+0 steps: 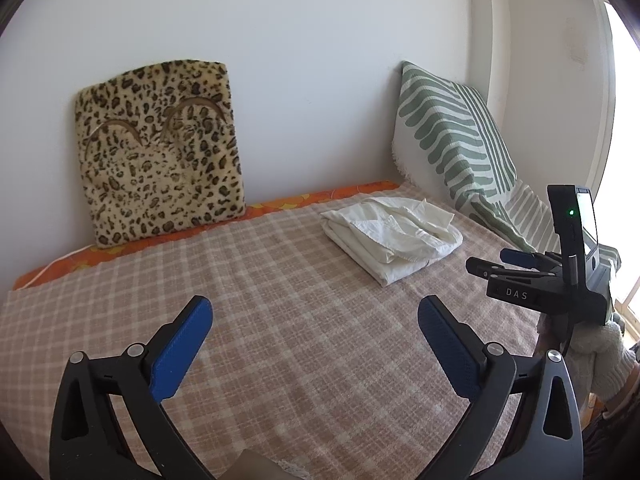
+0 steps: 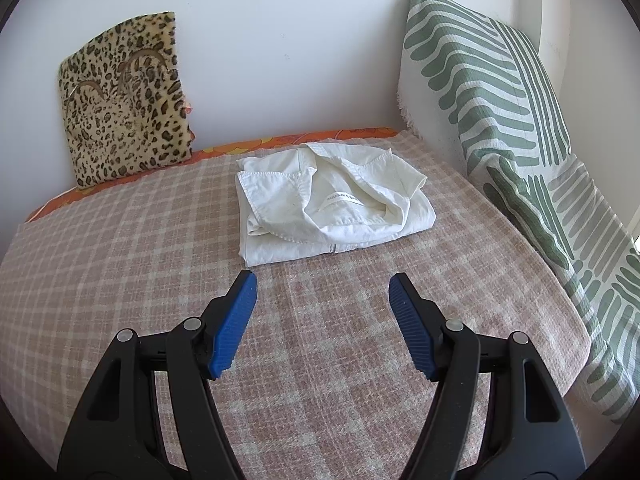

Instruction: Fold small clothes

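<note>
A small white shirt [image 2: 332, 208] lies folded into a rough rectangle on the pink checked blanket [image 2: 120, 280], collar and label facing up. The same shirt [image 1: 392, 236] sits far right of centre in the left wrist view. My left gripper [image 1: 316, 312] hovers over bare blanket, jaws wide apart, nothing between the blue pads [image 1: 182, 354]. My right gripper [image 2: 323, 286] is open just in front of the shirt's near edge, not touching it. In the left wrist view the right gripper [image 1: 492, 262] appears from the side at the right, beyond the shirt's near corner.
A leopard-print cushion [image 1: 160, 152] leans on the white wall at the back left. A green-and-white striped pillow [image 2: 500, 120] stands along the right side. An orange patterned sheet [image 1: 280, 204] shows along the wall edge of the bed.
</note>
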